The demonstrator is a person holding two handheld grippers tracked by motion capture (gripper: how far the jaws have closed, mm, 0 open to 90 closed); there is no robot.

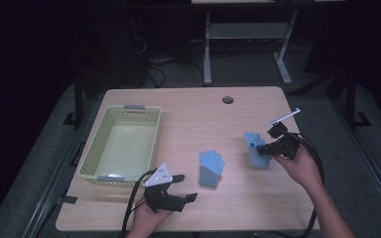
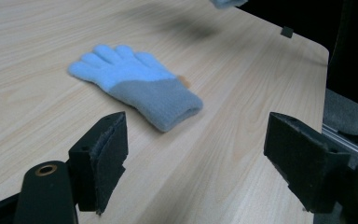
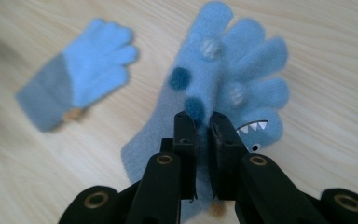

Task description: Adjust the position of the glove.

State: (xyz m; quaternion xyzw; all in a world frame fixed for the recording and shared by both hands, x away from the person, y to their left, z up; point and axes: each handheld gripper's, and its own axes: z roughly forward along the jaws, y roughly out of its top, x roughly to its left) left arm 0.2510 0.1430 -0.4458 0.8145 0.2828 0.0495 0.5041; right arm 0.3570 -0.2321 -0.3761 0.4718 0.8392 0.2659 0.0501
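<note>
A plain blue glove with a grey cuff (image 1: 211,168) lies flat mid-table, fingers pointing away; it also appears ahead of the left jaws (image 2: 137,86) and blurred at the left (image 3: 74,77). A second blue glove with dark dots and a toothy face (image 3: 223,84) is pinched in my right gripper (image 3: 203,122), whose jaws are shut on its fabric. In the high view that glove (image 1: 254,147) is at the table's right, with the right gripper (image 1: 267,148) on it. My left gripper (image 1: 186,187) is near the front edge, jaws wide open with nothing between them (image 2: 196,154).
A pale green plastic basket (image 1: 93,145) stands at the table's left. A round cable hole (image 1: 227,99) lies near the far edge. A thin white rod (image 1: 284,117) sticks up behind the right gripper. Dark floor and table legs surround the desk.
</note>
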